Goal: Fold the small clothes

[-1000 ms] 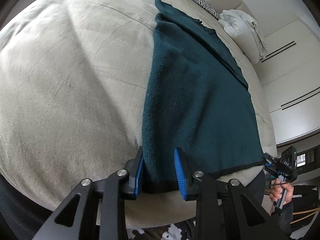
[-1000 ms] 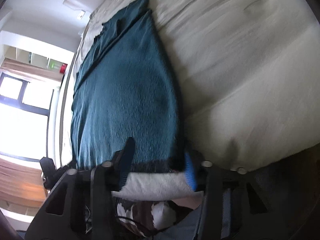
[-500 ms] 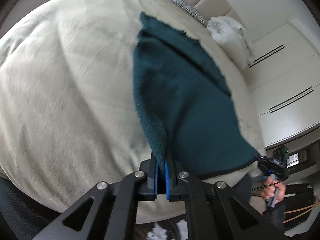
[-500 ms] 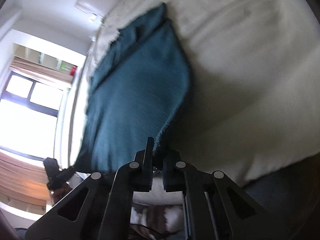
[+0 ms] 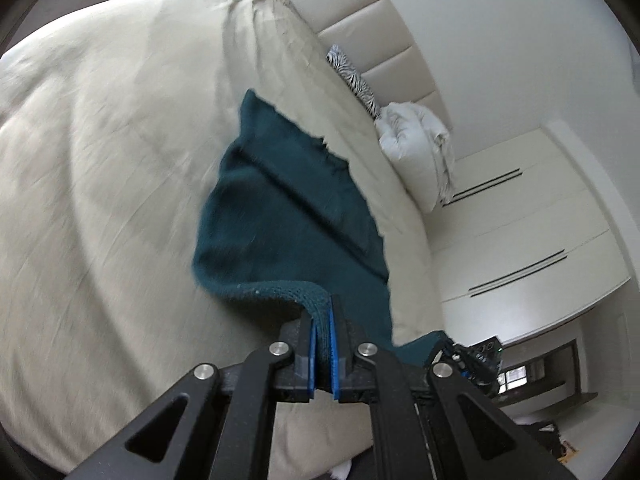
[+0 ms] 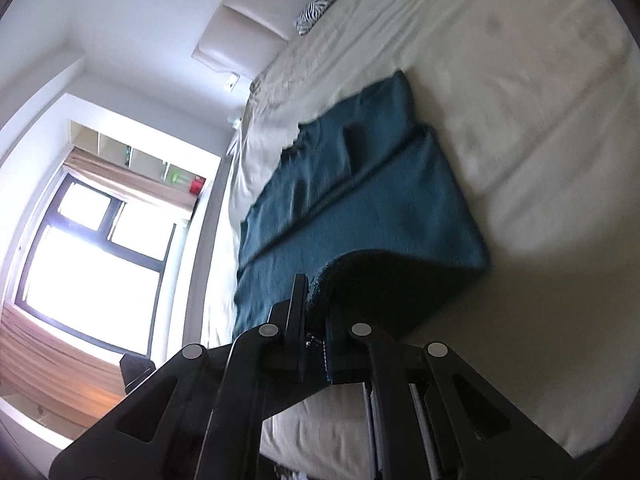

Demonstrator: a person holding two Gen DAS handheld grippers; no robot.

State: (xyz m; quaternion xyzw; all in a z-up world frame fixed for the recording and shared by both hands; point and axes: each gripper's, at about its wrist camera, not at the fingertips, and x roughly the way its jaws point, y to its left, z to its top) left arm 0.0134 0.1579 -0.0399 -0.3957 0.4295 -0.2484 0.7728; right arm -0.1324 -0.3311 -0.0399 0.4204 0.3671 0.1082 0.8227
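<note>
A dark teal knitted garment (image 5: 288, 216) lies on a beige bed (image 5: 100, 184). My left gripper (image 5: 323, 320) is shut on its near hem corner and holds that corner lifted above the bed. My right gripper (image 6: 316, 316) is shut on the other near corner of the garment (image 6: 360, 200), also lifted, so the near hem curls up over the rest. The far part still lies flat, with a sleeve folded across it. The right gripper (image 5: 464, 360) also shows at the lower right of the left wrist view.
A padded headboard (image 5: 380, 32), a zebra-print pillow (image 5: 356, 80) and a white bundled duvet (image 5: 420, 148) sit at the far end of the bed. White wardrobe doors (image 5: 520, 232) stand on the right. A bright window (image 6: 92, 248) is on the other side.
Both grippers closed on the near hem corners, then lifted them and carried them forward over the garment toward the headboard.
</note>
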